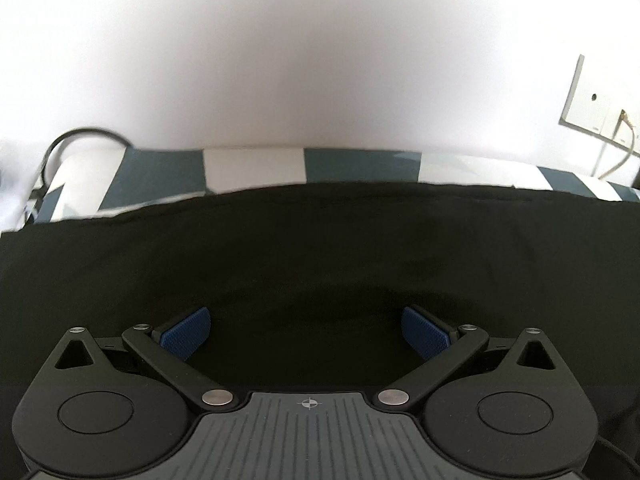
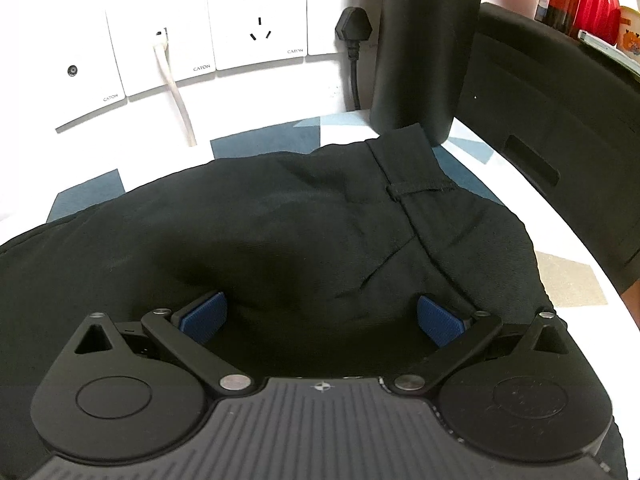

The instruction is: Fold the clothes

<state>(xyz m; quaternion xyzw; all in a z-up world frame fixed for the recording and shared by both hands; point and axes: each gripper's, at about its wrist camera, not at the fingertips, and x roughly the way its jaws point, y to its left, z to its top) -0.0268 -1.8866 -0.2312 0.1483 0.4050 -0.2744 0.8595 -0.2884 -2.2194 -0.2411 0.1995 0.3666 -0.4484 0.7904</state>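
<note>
A black garment lies spread over a table with a blue-and-white patterned cover. My left gripper hovers over the flat black cloth with its blue pads far apart and nothing between them. In the right wrist view the same black garment shows a waistband with a belt loop at its far right end. My right gripper stands open just above a raised fold of the cloth, its blue pads apart and not pressing on it.
A white wall with socket plates rises behind the table, with a white cable and a black plug. A tall black cylinder stands at the garment's far end. A black chair back is at the right. A black cable loops at the far left.
</note>
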